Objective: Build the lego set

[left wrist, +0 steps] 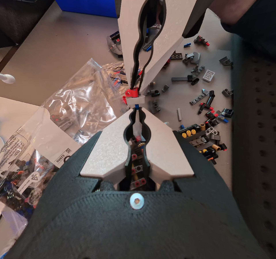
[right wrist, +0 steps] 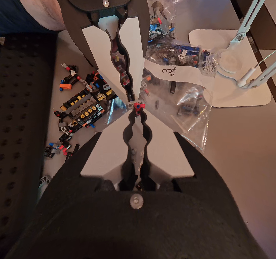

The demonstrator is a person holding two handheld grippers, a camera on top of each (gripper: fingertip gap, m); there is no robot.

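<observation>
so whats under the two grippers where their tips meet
Below the left gripper and right gripper, clear plastic bags of parts lie on the table. The bags' parts directly beneath the fingers are covered.

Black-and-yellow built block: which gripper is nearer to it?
Left. The left gripper hangs directly over the block; the right gripper reaches in from the opposite side, away from it.
</observation>
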